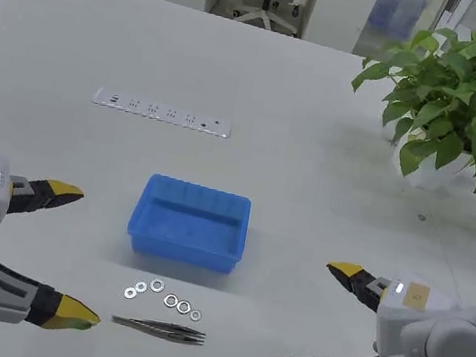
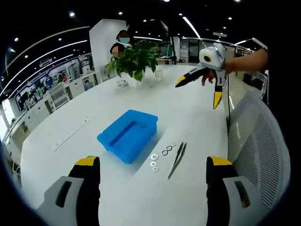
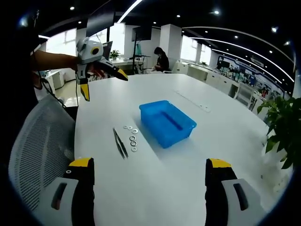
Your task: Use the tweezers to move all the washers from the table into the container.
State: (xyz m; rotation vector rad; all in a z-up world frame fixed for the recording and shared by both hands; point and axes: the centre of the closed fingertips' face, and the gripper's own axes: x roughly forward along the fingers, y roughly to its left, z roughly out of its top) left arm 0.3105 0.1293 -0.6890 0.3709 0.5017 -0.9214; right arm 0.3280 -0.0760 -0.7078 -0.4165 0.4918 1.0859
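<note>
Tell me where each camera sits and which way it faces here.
Head view: on the headset, looking down at a blue plastic tray, small metal washers and steel tweezers; left tongs and right tongs open below.
Left gripper view: on left tongs, facing across the white table; right tongs and forearm beyond.
Right gripper view: opposite way, left tongs beyond.
Shared: tray, washers, tweezers.

Grey left claw point(image 1: 88, 256), right claw point(image 1: 293, 319) — yellow tips (black jaws)
</note>
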